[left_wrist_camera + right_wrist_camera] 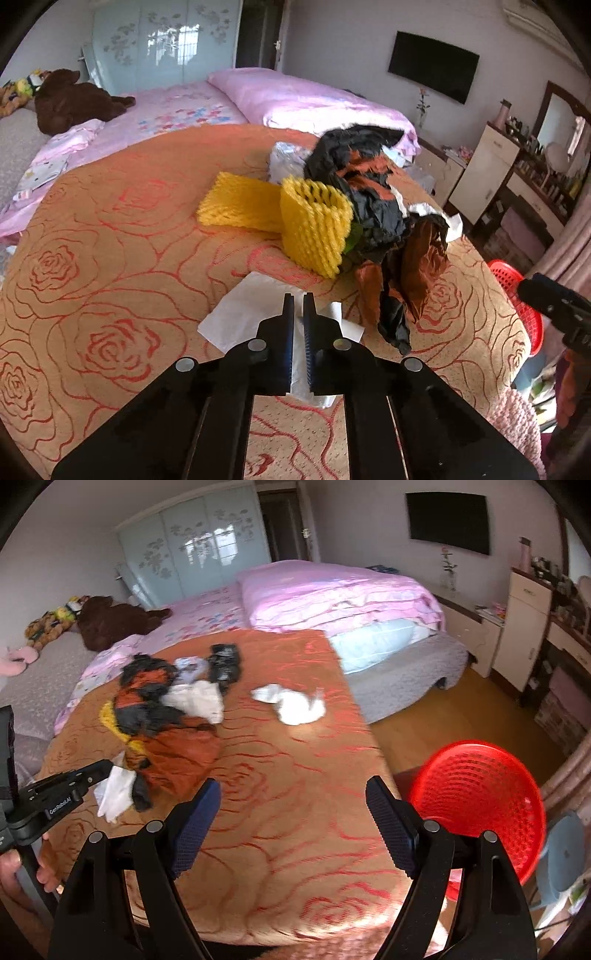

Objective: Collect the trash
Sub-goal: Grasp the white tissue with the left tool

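My left gripper (299, 295) is shut on a white tissue (243, 314) that lies on the orange rose-patterned cloth (110, 280). Beyond it stand two yellow foam nets (314, 225) and a crumpled black and orange wrapper (380, 206). My right gripper (293, 794) is open and empty above the cloth (288, 849), beside the red mesh basket (480, 805). In the right wrist view the wrapper pile (166, 731), the held tissue (114, 797), crumpled white tissues (295, 703) and a black packet (225, 661) lie on the cloth. The left gripper (107, 766) shows at the left.
A bed with pink bedding (332, 594) stands behind the table. A brown plush toy (74, 99) lies on it. A dresser with bottles (524, 173) is at the right. A blue stool (565, 856) stands by the basket on the wooden floor (461, 701).
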A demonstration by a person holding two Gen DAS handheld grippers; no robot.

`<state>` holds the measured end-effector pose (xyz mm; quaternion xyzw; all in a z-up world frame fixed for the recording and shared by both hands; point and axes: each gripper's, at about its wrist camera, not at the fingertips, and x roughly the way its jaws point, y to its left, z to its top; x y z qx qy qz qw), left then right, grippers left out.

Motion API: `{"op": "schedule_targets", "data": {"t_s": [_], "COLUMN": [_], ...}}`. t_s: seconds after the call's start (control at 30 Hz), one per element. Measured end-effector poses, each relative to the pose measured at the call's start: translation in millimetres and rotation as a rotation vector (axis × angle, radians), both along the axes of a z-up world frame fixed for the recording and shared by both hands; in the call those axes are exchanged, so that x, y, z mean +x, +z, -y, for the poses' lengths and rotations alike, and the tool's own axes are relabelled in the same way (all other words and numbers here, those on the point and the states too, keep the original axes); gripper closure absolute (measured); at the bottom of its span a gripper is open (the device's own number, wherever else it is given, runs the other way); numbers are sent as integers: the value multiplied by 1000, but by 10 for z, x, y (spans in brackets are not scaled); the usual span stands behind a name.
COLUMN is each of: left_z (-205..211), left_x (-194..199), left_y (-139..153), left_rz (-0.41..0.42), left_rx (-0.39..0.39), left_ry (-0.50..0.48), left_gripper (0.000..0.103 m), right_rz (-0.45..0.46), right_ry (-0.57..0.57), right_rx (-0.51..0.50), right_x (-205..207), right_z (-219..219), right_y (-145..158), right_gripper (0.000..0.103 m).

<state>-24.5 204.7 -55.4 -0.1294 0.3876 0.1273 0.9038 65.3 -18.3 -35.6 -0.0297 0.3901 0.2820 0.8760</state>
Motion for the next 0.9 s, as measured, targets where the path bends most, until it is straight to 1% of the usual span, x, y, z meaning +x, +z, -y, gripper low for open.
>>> {"op": "schedule_targets", "data": {"t_s": [0.17, 0.33, 0.53, 0.63, 0.67, 0.7, 0.73, 0.77, 0.83, 0.9], "left_z": [-134, -199, -222, -212, -206, -194, -179, -170, -154, -149], "left_x": [-107, -136, -131, -125, -117, -107, -99, -97, -95, -99], "left_y": [115, 149, 127, 107, 100, 85, 69, 57, 41, 42], "left_rz": [36, 49, 48, 46, 43, 37, 31, 28, 22, 23], "left_rx": [-11, -18, -28, -33, -33, -35, -32, -29, -24, -24], "left_ry": [33, 52, 41, 25, 19, 11, 6, 5, 4, -2], "left_gripper": [99, 99, 99, 98, 95, 91, 81, 70, 61, 57], "right_rz": [3, 19, -3, 3, 2, -2, -9, -18, -13, -12], "right_ry": [80, 165, 201, 208, 212, 216, 222, 228, 233, 242], "right_rx": [7, -5, -8, -21, -24, -27, -30, -34, -32, -30], "right_x": [-40, -75, 1, 40, 43, 56, 70, 78, 83, 83], "right_z": [-337, -668, -899, -974, -987, -1005, -1019, -1036, -1039, -1022], "right_y": [32, 37, -37, -83, -102, -121, -141, -165, -177, -171], "right_gripper": [25, 25, 25, 25, 26, 32, 38, 40, 47, 53]}}
